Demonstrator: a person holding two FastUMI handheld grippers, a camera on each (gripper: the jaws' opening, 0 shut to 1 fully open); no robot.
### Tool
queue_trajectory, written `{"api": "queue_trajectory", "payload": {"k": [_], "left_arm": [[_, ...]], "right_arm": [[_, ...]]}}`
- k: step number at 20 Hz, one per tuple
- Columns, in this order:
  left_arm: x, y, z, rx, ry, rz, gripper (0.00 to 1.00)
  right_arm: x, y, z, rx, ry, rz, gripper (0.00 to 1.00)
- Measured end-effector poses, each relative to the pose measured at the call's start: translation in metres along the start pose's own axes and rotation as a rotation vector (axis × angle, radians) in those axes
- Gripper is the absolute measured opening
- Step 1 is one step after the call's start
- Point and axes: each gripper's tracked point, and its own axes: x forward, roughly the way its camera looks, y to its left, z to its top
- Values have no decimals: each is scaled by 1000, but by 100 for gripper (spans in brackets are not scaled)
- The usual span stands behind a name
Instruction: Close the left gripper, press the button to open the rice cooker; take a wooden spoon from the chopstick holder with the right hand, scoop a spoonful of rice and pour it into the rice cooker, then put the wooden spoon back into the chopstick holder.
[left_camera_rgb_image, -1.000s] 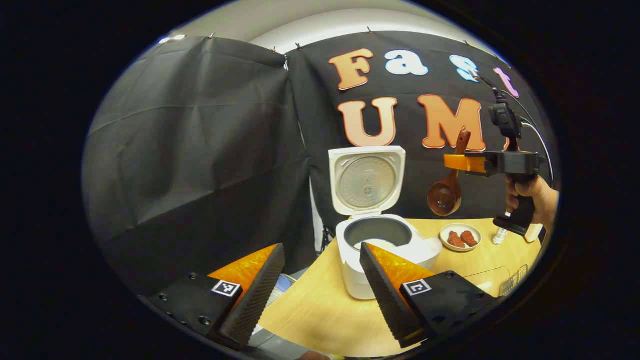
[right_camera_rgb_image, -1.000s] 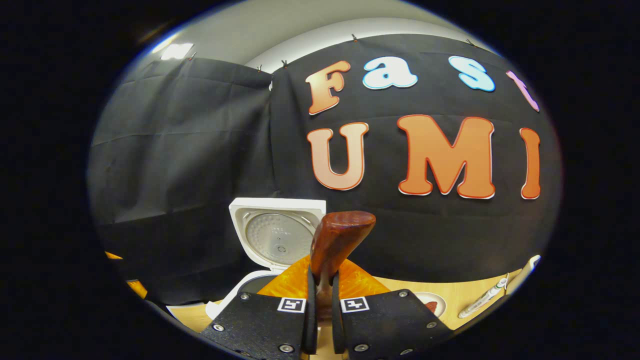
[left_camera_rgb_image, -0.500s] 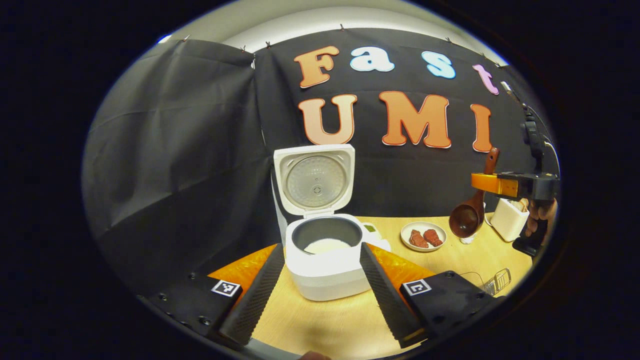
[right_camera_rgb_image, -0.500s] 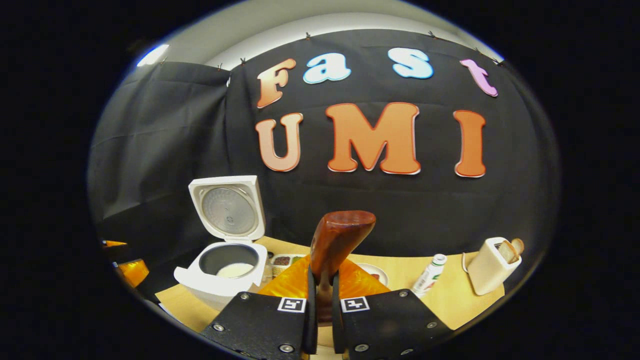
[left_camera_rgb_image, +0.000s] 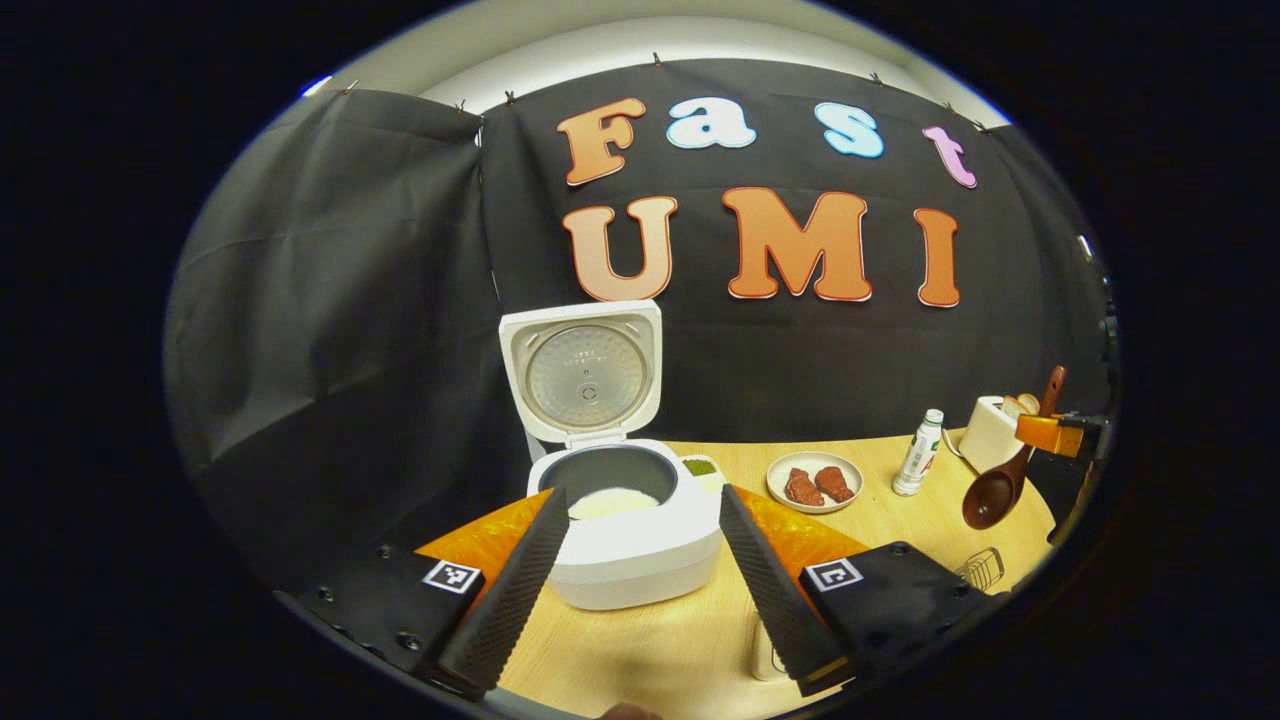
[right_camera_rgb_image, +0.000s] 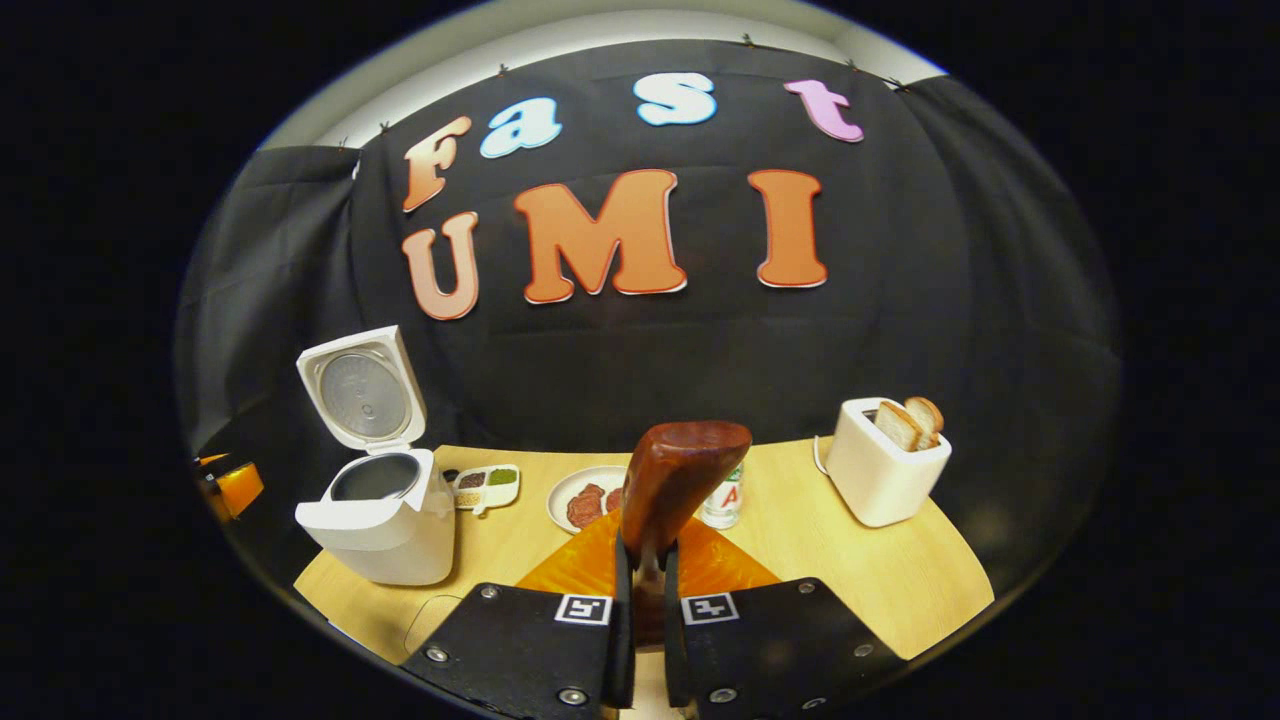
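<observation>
The white rice cooker (left_camera_rgb_image: 625, 545) stands open on the wooden table (left_camera_rgb_image: 660, 640), lid (left_camera_rgb_image: 585, 370) upright, with white rice (left_camera_rgb_image: 610, 500) in its pot. My left gripper (left_camera_rgb_image: 640, 590) is open just in front of it, one finger on each side of the cooker's front. At the far right, my right gripper (left_camera_rgb_image: 1060, 435) holds the wooden spoon (left_camera_rgb_image: 995, 495) with its bowl hanging down over the table. In the right gripper view, my right gripper (right_camera_rgb_image: 640, 620) is shut on the spoon's handle (right_camera_rgb_image: 680, 475). The cooker (right_camera_rgb_image: 380, 525) sits far to the left.
A plate of meat (left_camera_rgb_image: 820, 482), a bottle (left_camera_rgb_image: 918, 452) and a white toaster (right_camera_rgb_image: 885, 470) with bread stand along the back. A small seasoning tray (right_camera_rgb_image: 485, 485) lies beside the cooker. A wire holder (left_camera_rgb_image: 982, 568) sits near the table's right front edge.
My right gripper has carried the spoon to the right and downward, away from the cooker. Both views have swung rightward, bringing the toaster and bottle into sight. The left gripper stays open.
</observation>
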Motion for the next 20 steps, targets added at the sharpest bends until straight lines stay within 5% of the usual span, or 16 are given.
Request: {"api": "queue_trajectory", "payload": {"k": [8, 20], "left_arm": [[-2, -15, 11, 19, -19, 6, 100], [-2, -16, 27, 60, -55, 19, 100]], "right_arm": [[-24, -61, -54, 155, 90, -115, 11], [-22, -83, -126, 390, 146, -175, 11]]}}
